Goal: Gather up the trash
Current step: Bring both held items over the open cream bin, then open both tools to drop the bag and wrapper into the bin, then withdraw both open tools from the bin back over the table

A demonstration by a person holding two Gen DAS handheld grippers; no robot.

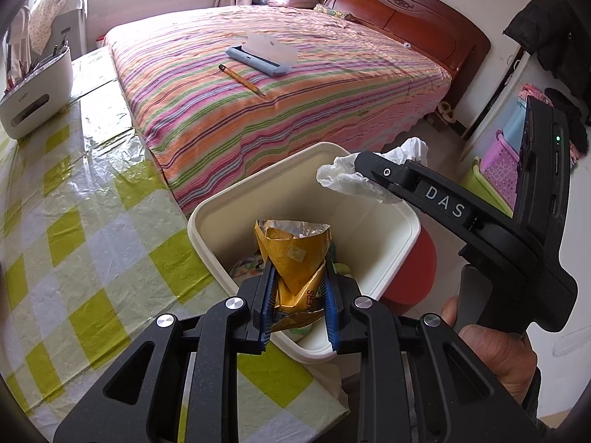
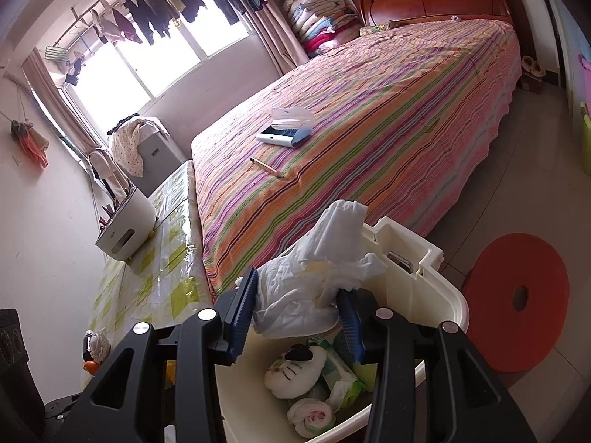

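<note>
My left gripper [image 1: 299, 277] is shut on a crumpled gold snack wrapper [image 1: 293, 251] and holds it over the open cream trash bin [image 1: 369, 173]. My right gripper [image 2: 297, 304] is shut on a crumpled white tissue [image 2: 321, 258] above the same bin [image 2: 436, 280]. In the left wrist view the right gripper [image 1: 373, 170] reaches in from the right with the tissue [image 1: 347, 177] over the bin's far rim. Inside the bin lie tissues, wrappers and a white plush piece [image 2: 295, 369].
A striped bed [image 1: 280, 85] holds a pencil [image 1: 242, 79] and a blue-grey case [image 1: 258, 57]. A table with a green checked cloth [image 1: 74, 221] bears a white holder [image 1: 37, 92]. A red round stool [image 2: 517, 299] stands beside the bin.
</note>
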